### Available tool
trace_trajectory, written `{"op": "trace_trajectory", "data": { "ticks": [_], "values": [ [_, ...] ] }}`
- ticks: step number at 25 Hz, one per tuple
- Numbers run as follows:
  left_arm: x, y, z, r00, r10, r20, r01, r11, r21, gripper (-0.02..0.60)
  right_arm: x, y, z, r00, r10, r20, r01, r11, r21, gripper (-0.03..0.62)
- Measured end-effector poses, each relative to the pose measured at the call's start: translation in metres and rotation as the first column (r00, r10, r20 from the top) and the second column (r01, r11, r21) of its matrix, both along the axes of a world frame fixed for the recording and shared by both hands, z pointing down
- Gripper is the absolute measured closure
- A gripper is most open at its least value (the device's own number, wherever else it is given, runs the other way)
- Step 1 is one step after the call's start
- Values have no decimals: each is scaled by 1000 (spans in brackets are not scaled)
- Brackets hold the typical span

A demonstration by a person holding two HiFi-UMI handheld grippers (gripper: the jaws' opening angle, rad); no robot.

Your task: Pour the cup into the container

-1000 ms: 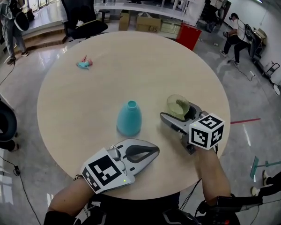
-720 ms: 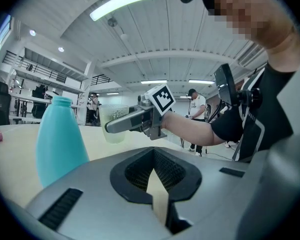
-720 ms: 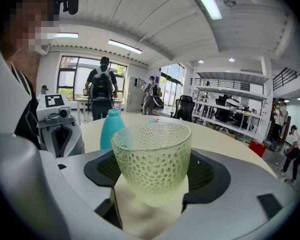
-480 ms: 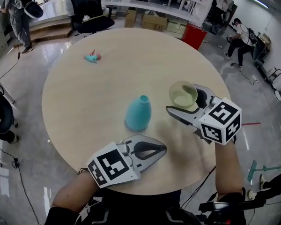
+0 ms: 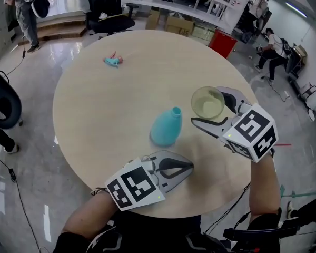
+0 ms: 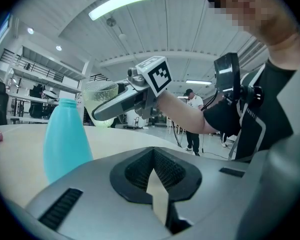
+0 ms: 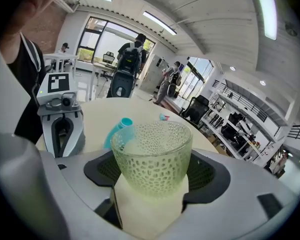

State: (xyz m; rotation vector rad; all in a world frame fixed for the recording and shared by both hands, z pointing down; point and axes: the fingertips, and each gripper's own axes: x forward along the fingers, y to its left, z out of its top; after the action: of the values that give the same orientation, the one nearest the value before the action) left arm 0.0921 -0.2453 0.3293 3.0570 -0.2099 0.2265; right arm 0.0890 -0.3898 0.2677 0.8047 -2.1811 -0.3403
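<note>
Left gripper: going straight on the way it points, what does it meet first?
Probably the right gripper, raised and holding the cup; the teal bottle stands left of that line. Height is unclear, so it may pass under.

No legible text or numbers anywhere

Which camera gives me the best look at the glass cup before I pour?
The right gripper view: the dimpled glass cup fills the centre, upright, clamped between the jaws. The head view shows its rim and inside from above; the left gripper view shows it small, partly behind a jaw.
</note>
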Motion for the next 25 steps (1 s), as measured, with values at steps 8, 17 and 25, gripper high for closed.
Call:
{"op": "trace_trajectory", "data": {
  "ticks": [8, 17, 25],
  "values": [
    [-2, 2, -1, 1000, -2, 3, 2, 1000, -1, 581, -16, -2, 0, 997, -11, -73, 10, 1000, -20, 217],
    [-2, 3, -1, 1000, -4, 4, 4, 1000, -1, 581, -14, -2, 3, 988, -1, -156, 0, 1000, -11, 217],
    [-3, 1, -3, 1000, -4, 3, 4, 1000, -3, 581, -16, -3, 2, 973, 2, -232, -2, 1000, -1, 217]
  ]
}}
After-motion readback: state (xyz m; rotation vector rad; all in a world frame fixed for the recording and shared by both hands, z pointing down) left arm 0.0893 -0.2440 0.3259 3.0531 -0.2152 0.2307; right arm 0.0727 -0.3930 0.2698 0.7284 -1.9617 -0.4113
